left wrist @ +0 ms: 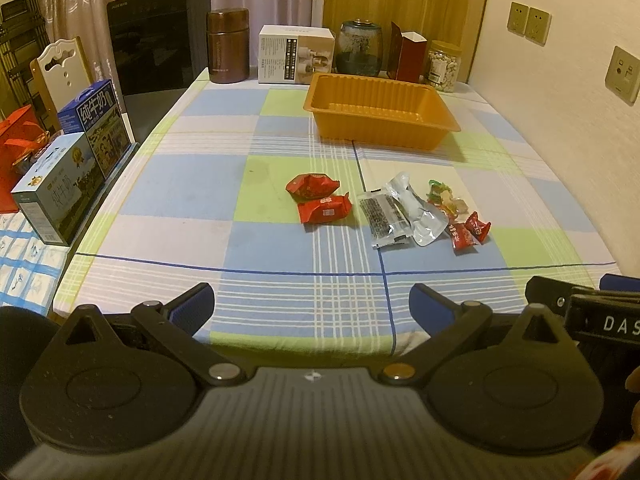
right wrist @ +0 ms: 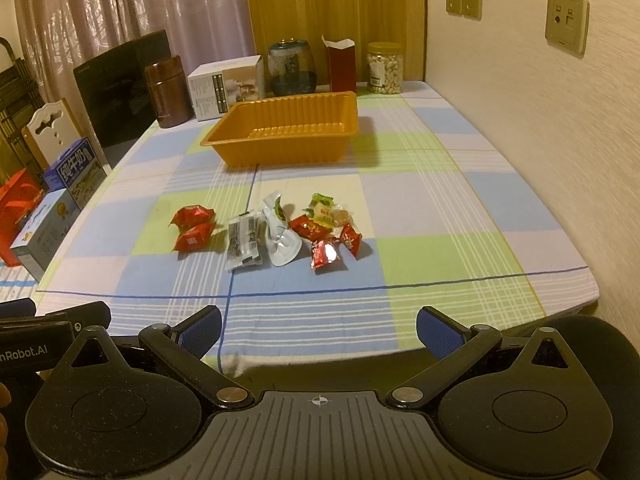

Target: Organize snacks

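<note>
An empty orange plastic tray [left wrist: 436,110] [right wrist: 224,142] stands on the checked tablecloth beyond the snacks. Two red packets [left wrist: 320,200] [right wrist: 194,230] lie side by side in the middle. To their right lie a dark seaweed packet [left wrist: 382,216] [right wrist: 244,242], a silver pouch [left wrist: 420,212] [right wrist: 280,236], small red candies [left wrist: 468,234] [right wrist: 332,242] and green and yellow sweets [left wrist: 444,198] [right wrist: 326,210]. My left gripper [left wrist: 312,308] and right gripper [right wrist: 318,328] are both open and empty, held over the table's near edge, well short of the snacks.
At the table's back stand a brown canister [left wrist: 228,46], a white box [left wrist: 294,54], a glass jar [left wrist: 360,48], a red carton [left wrist: 408,56] and a nut jar [left wrist: 442,66]. Milk boxes [left wrist: 76,160] and a chair [left wrist: 64,72] are left of the table. A wall is on the right.
</note>
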